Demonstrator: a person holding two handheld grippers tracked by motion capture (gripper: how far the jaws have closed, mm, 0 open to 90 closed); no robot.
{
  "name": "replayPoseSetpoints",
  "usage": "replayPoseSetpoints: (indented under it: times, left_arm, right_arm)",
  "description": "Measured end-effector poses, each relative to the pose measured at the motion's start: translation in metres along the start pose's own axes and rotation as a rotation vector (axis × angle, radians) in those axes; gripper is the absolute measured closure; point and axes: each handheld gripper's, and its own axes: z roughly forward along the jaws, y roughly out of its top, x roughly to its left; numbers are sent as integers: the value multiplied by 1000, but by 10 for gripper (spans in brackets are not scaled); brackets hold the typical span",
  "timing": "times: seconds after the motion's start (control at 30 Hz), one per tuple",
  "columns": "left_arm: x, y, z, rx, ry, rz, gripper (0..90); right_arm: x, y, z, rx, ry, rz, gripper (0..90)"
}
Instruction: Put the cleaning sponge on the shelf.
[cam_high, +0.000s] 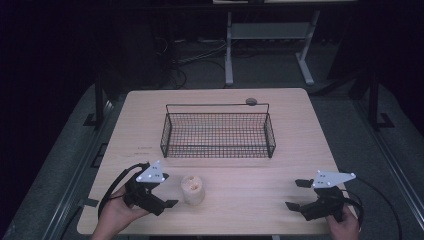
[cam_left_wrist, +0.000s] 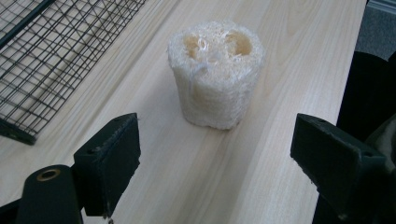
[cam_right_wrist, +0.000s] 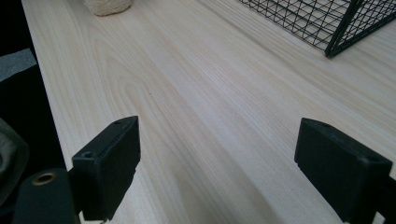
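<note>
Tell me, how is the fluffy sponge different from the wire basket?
The loofah sponge is pale, soft-looking and round; the wire basket is black, see-through mesh and box-shaped. The sponge is much smaller than the basket. The sponge stands just ahead of the open left gripper; the basket sits farther back. Both rest on the wooden table.

You see the pale, fibrous loofah piece (cam_left_wrist: 215, 74), a short cylinder with hollow channels in its top, standing upright on the wooden counter (cam_left_wrist: 280, 84), near its front edge.

One loofah sponge (cam_high: 192, 189), one wire basket (cam_high: 218, 135), two grippers, left (cam_high: 167, 190) and right (cam_high: 297, 194); perhaps one small round disc (cam_high: 251, 101) at the table's far edge.
</note>
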Motion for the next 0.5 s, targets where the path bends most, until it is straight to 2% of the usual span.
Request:
replayPoseSetpoints:
  times: [0.27, 0.5]
  left_arm:
    - [1, 11, 4, 2, -10, 13, 152]
    - [1, 18, 11, 26, -21, 28, 152]
  right_arm:
    - [0, 0, -1, -7, 2, -4, 137]
    - [0, 0, -1, -7, 4, -6, 138]
